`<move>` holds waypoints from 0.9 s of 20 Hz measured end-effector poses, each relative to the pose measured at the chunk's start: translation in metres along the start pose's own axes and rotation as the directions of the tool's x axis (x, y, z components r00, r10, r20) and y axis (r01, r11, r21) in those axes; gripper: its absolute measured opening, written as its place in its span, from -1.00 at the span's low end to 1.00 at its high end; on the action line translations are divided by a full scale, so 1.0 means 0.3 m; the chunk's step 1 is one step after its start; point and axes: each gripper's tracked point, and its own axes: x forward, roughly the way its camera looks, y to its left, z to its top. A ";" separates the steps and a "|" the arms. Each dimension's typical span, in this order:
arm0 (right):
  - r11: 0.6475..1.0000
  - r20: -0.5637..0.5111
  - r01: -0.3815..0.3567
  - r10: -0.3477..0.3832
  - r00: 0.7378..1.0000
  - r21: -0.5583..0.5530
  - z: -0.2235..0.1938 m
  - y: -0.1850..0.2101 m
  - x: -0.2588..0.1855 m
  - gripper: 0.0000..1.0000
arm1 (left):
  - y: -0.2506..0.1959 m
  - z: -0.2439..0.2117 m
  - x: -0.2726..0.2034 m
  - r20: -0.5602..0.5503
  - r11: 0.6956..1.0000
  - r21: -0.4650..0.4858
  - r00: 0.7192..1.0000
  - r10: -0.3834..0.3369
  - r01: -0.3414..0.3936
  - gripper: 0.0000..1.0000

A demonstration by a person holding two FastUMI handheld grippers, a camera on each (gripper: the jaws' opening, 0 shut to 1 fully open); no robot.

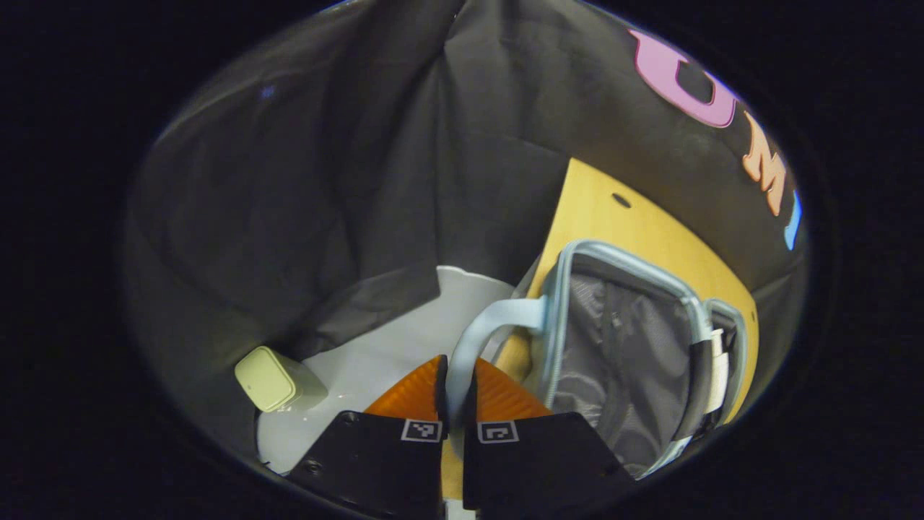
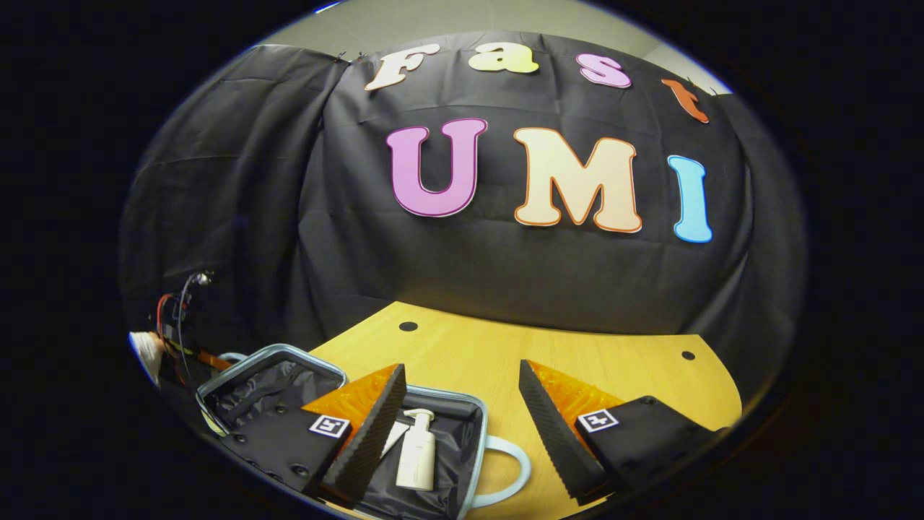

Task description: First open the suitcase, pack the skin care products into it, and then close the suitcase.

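At the bottom of the left gripper view, the left gripper [image 1: 455,404] has its two fingers drawn nearly together, both pressing on the pale blue curved handle [image 1: 482,328] that runs up between them to the lid of the pale blue soft-sided suitcase [image 1: 621,347]. That lid stands tilted up, its grey mesh lining [image 1: 613,361] facing the camera, with the light wooden table [image 1: 613,217] behind it. One pale green rounded box [image 1: 267,378] sits apart to the left on a white surface [image 1: 375,361]. Across in the right gripper view, the right gripper [image 2: 462,412] hangs above the table with its two fingers spread wide, gripping and touching nothing. Below and between them the suitcase lies open on the table, both halves showing dark lining, a second handle [image 2: 509,469] sticking out toward the right. One white pump bottle [image 2: 416,451] lies inside the nearer half, and beside it a second white item [image 2: 395,437], mostly hidden by the gripper's left finger. Two holes [image 2: 408,326] mark the tabletop.
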 end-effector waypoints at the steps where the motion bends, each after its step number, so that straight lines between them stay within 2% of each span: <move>1: 1.000 0.008 -0.007 0.008 1.000 -0.004 0.007 -0.007 0.000 0.94 | -0.009 0.032 -0.043 0.026 1.000 0.009 1.000 -0.001 0.000 -0.94; 4: 1.000 0.038 -0.026 0.025 0.999 0.006 0.028 -0.037 -0.012 0.96 | -0.077 0.134 -0.161 0.072 0.999 0.033 0.997 -0.024 0.022 -0.94; 10: 0.997 0.054 -0.075 0.074 0.996 0.013 0.029 -0.128 -0.071 0.96 | -0.321 0.248 -0.401 0.171 0.986 0.165 0.984 -0.051 0.022 -0.95; 18: 0.996 0.093 -0.081 0.078 0.993 0.030 0.049 -0.321 -0.189 0.97 | -0.695 0.307 -0.627 0.271 0.960 0.266 0.949 -0.164 0.090 -0.95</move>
